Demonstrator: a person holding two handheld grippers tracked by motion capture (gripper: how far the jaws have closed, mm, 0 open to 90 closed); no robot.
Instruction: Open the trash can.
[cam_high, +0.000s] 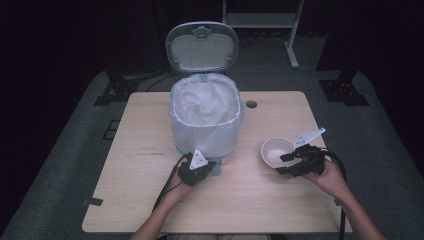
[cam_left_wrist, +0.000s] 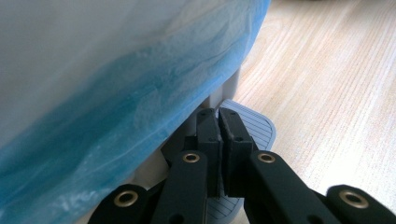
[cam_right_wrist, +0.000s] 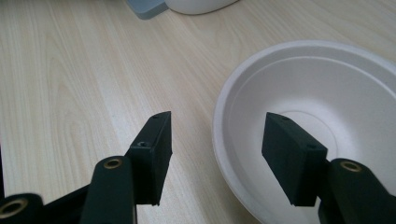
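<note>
Jaws of the left gripper (cam_left_wrist: 218, 122) are closed, pressing the bin's pedal (cam_left_wrist: 254, 126), lid up. Right gripper (cam_right_wrist: 215, 154) jaws stand wide around the bowl (cam_right_wrist: 317, 93) rim near the counter's right edge; next, close and lift.

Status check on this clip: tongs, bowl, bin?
Left tongs shut, on bin pedal; lid up. Right tongs open, straddling bowl rim. Nothing in the way.

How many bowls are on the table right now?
1. The white paper bowl sits on the table's right side, its near rim between the open jaws of the right gripper. The lined bin could hide others.
</note>
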